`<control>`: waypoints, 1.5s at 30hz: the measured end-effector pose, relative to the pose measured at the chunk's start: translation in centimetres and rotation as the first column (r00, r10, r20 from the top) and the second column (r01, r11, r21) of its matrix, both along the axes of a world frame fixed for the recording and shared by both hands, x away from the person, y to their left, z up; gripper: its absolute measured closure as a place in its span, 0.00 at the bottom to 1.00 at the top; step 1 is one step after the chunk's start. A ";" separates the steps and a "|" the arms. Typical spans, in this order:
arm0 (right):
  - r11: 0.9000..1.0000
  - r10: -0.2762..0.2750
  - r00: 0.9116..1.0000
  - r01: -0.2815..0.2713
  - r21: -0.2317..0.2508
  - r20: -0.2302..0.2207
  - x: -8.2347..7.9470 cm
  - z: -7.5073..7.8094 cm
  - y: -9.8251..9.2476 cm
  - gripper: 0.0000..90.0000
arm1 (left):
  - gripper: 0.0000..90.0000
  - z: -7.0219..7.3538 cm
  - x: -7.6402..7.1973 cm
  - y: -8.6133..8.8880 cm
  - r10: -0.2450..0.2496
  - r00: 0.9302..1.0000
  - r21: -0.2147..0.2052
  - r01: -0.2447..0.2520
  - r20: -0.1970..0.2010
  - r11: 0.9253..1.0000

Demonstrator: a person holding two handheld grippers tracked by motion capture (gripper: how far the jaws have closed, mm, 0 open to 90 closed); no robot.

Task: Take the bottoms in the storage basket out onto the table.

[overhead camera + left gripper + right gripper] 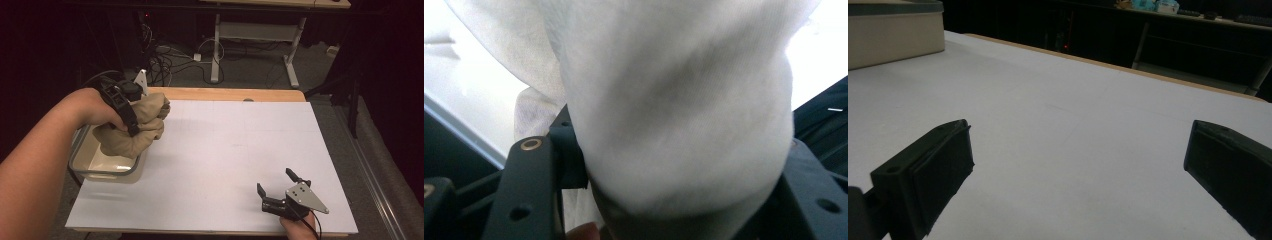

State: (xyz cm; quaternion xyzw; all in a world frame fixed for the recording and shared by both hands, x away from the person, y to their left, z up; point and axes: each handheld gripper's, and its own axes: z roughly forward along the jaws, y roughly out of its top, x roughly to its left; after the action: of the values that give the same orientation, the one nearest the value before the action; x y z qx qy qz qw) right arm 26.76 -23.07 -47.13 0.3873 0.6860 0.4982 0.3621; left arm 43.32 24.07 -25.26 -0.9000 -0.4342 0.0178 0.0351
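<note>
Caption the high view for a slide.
Left gripper lifts a bundled beige cloth over a bin; right gripper rests open.

A wooden-edged table (pixel 225 94) under a white sheet (pixel 225 150) — its surface bare across the middle. At the left edge sits a shallow cream bin (pixel 102 167) with a grey rim — partly overhanging the sheet.

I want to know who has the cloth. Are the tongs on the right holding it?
No, the right tongs sit open over the bare white table, while the left tongs grip the beige cloth above the bin.
</note>
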 end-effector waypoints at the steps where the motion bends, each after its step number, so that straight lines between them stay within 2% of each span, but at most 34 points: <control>1: 1.000 0.001 1.000 -0.001 0.000 0.001 0.0 0.0 0.0 0.00 | 0.47 0.1 0.0 -0.2 -0.005 1.000 -0.004 0.005 0.000 1.000; 14: 1.000 -0.003 1.000 0.003 0.001 0.006 -0.1 0.1 0.0 0.00 | 0.47 0.3 0.1 -4.0 -0.051 0.999 -0.016 0.051 0.015 0.999; 23: 1.000 0.008 1.000 -0.008 -0.006 -0.001 -0.1 0.0 0.2 0.00 | 0.47 -0.6 0.3 -6.4 -0.084 0.996 -0.035 0.084 0.018 0.996; 29: 1.000 0.008 1.000 -0.008 -0.006 0.004 -0.1 0.0 0.2 0.00 | 0.46 -1.3 0.5 -7.6 -0.082 0.996 -0.044 0.083 0.026 0.996; 36: 1.000 0.007 1.000 -0.007 -0.007 0.002 -0.1 0.0 0.2 0.00 | 0.46 -2.1 0.6 -8.9 -0.106 0.994 -0.056 0.108 0.028 0.993; 45: 1.000 0.008 1.000 -0.008 -0.007 0.002 -0.1 0.0 0.2 0.00 | 0.46 -3.1 0.7 -10.6 -0.149 0.988 -0.079 0.151 0.029 0.985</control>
State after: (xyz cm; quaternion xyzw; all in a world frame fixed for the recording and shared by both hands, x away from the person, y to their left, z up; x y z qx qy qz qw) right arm 26.70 -22.84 -47.13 0.3826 0.6891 0.4976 0.3621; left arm 43.99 13.45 -28.35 -0.9310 -0.3644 0.0224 -0.0054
